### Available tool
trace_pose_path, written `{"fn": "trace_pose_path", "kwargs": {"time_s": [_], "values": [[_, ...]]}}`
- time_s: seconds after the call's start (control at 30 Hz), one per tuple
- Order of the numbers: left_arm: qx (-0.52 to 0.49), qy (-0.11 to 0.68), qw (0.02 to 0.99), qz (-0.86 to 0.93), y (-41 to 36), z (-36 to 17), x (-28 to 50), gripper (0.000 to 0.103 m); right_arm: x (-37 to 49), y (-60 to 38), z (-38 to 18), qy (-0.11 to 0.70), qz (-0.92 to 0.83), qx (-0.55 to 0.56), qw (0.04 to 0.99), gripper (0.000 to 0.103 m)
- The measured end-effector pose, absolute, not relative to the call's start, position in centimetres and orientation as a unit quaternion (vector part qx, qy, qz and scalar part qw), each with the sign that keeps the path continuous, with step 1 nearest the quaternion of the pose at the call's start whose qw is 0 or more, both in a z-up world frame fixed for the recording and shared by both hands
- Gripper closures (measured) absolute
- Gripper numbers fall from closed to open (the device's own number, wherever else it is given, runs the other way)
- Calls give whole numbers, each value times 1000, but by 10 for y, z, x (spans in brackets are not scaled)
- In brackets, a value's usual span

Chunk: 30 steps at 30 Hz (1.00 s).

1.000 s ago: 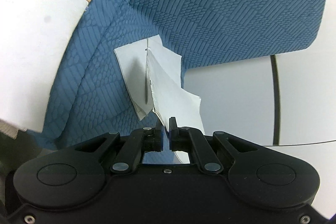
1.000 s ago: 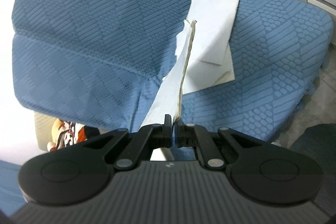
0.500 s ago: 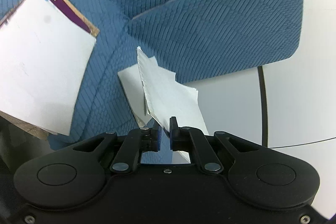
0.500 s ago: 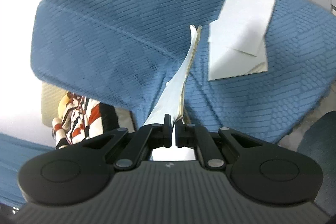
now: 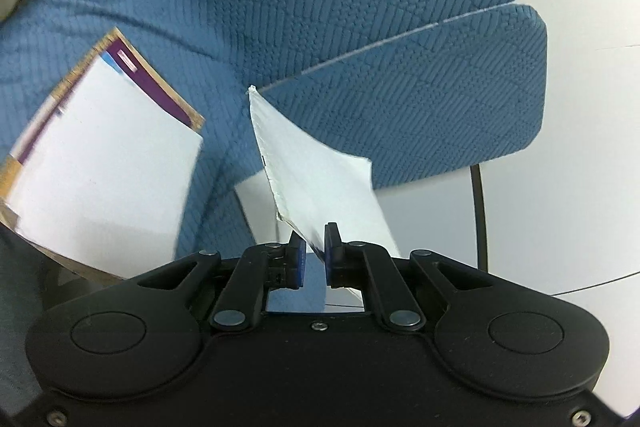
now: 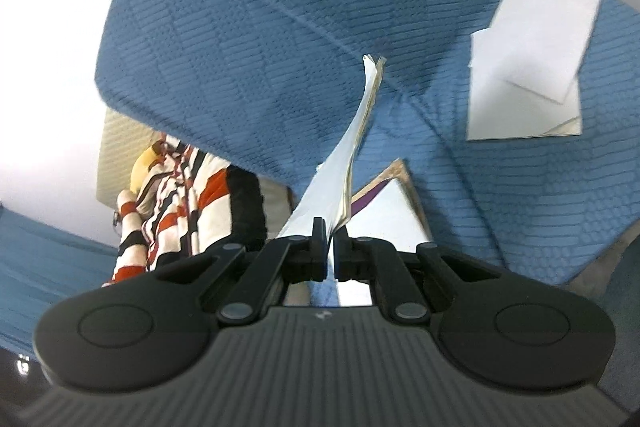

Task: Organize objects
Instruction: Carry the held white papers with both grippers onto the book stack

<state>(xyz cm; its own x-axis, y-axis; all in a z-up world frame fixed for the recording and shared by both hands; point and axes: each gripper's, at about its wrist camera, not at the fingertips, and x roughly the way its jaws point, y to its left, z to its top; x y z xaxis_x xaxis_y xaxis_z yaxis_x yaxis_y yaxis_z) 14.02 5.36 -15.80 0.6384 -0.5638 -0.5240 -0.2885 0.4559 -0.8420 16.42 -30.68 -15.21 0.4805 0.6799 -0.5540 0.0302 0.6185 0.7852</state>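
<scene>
Left gripper: jaws nearly closed, pinching a white sheet above the blue sofa.
Right gripper: clamped on a booklet over the sofa.
Loose papers: lying on the sofa.

a blue quilted sofa carries white folded papers on its seat.

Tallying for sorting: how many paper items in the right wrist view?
3: sheaf in right gripper, purple-edged booklet near it, white stack on cushion; others may hide.
</scene>
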Motion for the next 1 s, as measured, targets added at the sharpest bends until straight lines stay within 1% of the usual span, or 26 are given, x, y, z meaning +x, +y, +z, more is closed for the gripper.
{"fn": "trace_pose_path", "kwargs": {"time_s": [0.1,0.37,0.63,0.83,1.0], "values": [[-491,411,764,-85,67,-150,137,95,162,-290,-149,462,224,370,774,97],[-484,407,771,-73,101,-153,132,95,159,-259,-154,464,249,363,769,96],[-482,422,766,-54,132,-196,137,95,166,-223,-192,481,250,354,762,95],[-477,440,760,-39,140,-229,142,95,169,-206,-224,492,241,341,763,95],[-435,445,782,-39,132,-250,138,93,166,-202,-246,501,234,318,770,95]]}}
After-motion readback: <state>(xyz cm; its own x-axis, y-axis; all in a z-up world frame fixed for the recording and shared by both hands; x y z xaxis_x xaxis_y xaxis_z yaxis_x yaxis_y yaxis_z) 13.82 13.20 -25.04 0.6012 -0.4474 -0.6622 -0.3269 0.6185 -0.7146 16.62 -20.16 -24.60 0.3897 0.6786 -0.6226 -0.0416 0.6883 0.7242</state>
